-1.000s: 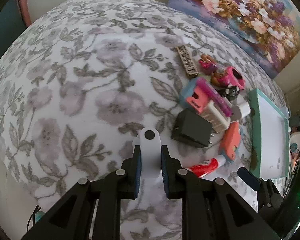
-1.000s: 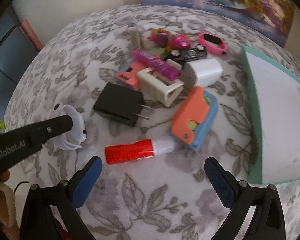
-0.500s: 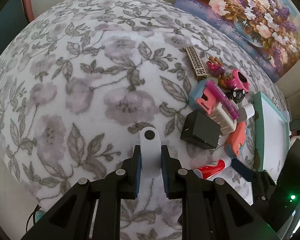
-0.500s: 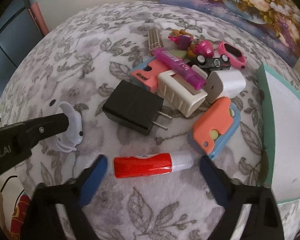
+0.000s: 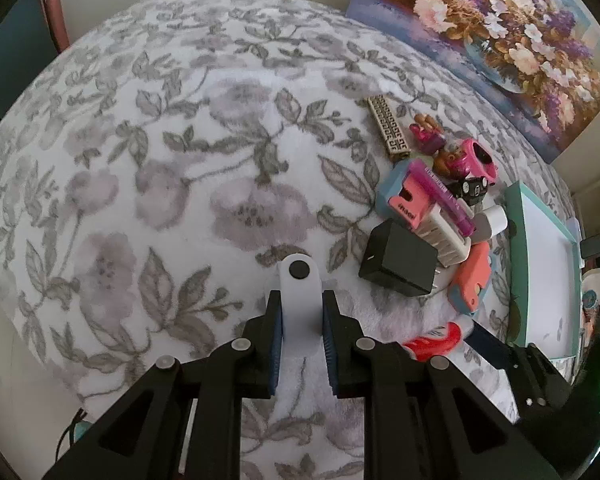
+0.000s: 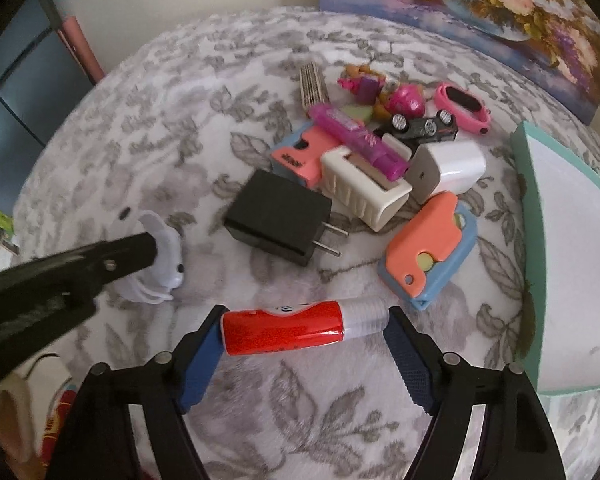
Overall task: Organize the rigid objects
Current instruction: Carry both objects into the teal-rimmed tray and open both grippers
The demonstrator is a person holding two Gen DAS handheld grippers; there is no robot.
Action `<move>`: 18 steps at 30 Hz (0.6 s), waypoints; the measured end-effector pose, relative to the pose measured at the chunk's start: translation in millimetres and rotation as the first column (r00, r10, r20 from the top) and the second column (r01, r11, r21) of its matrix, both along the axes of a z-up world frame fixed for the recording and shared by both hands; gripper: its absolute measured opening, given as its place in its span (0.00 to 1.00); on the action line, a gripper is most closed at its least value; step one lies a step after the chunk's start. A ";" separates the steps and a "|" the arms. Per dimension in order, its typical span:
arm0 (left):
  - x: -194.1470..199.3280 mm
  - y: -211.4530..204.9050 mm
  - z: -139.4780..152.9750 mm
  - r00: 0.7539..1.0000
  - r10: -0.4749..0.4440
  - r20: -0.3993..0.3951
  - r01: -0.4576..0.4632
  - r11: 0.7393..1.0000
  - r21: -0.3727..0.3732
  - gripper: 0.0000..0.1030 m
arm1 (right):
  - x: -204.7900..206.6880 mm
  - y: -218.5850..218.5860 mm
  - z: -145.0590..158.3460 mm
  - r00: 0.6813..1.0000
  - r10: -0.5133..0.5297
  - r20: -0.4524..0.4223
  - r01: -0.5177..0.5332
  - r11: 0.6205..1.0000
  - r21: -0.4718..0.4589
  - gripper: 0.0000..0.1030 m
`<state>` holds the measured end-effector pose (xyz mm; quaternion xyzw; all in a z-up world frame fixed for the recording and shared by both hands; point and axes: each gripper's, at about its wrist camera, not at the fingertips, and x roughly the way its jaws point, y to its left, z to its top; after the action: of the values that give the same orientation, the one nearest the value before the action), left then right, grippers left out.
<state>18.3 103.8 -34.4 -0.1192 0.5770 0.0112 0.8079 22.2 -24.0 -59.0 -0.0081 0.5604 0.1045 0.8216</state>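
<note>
Left half of floral blanket (image 5: 148, 184) bare. Teal tray (image 6: 529, 216) at right edge, holding nothing. Left gripper (image 5: 300, 326) jaws pinching white clip (image 5: 299, 288). Right gripper (image 6: 306, 354) jaws, just narrowing, flank red glue stick (image 6: 284, 326) lengthwise; contact unclear.

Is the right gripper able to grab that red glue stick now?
Probably yes. The red glue stick lies lengthwise between the right gripper jaws, which have just been closing around it. Nothing blocks it; the black charger sits clear behind.
</note>
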 end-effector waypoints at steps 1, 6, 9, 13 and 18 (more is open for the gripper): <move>-0.8 -0.9 3.6 1.000 -0.002 0.009 0.002 1.000 0.009 0.18 | -0.6 -2.8 4.2 1.000 -0.006 0.004 0.006 1.000 0.012 0.78; -3.2 -7.1 23.0 0.999 -0.011 0.047 0.009 0.999 0.043 0.18 | -5.4 -24.0 30.4 0.997 -0.067 0.044 0.063 0.994 0.090 0.78; -0.4 -19.7 35.6 0.997 -0.044 0.061 0.040 0.998 0.057 0.18 | -2.2 -41.3 44.3 0.988 -0.129 0.082 0.121 0.988 0.092 0.78; 9.9 -48.4 45.9 0.991 -0.121 0.054 0.119 0.992 0.042 0.18 | 5.7 -72.8 55.3 0.963 -0.241 0.121 0.236 0.970 0.051 0.78; 25.9 -99.7 57.5 0.972 -0.231 0.044 0.228 0.971 0.068 0.18 | 12.9 -123.9 57.8 0.917 -0.377 0.132 0.378 0.926 0.021 0.78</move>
<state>44.3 4.0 23.1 -0.0265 0.5653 -0.0673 0.8217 35.2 -148.0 -1.2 0.0912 0.4954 -0.0582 0.8619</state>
